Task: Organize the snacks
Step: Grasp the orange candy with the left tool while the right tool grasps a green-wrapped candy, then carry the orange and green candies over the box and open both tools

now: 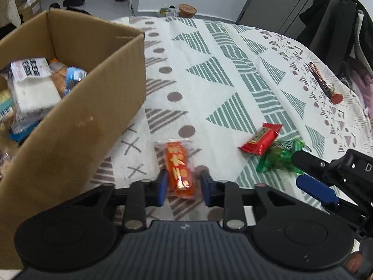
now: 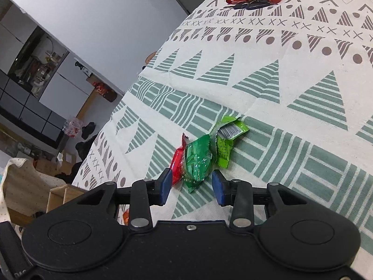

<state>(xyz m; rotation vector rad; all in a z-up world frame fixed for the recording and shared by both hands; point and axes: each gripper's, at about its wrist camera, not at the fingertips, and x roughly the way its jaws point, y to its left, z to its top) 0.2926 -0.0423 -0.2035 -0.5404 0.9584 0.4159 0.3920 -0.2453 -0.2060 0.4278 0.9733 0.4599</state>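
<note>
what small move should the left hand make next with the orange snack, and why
Probably lift it and carry it left to the cardboard box. The left gripper has its jaws around the orange snack on the tablecloth; the right-hand pad seems a hair off the wrapper, so squeeze first. Other snacks already lie in the box.

orange-and-gold snack packet (image 1: 178, 168) | red packet (image 1: 261, 138) | green packets (image 2: 198, 161) | brown box (image 1: 77, 126) | green-grey geometric tablecloth (image 1: 221, 74)

The cardboard box (image 1: 70, 126) is cut off at nine o'clock. The red snack (image 2: 177, 163) hides partly behind the green snack (image 2: 198, 161). The words on the orange snack (image 1: 178, 170) are too blurry to read.
</note>
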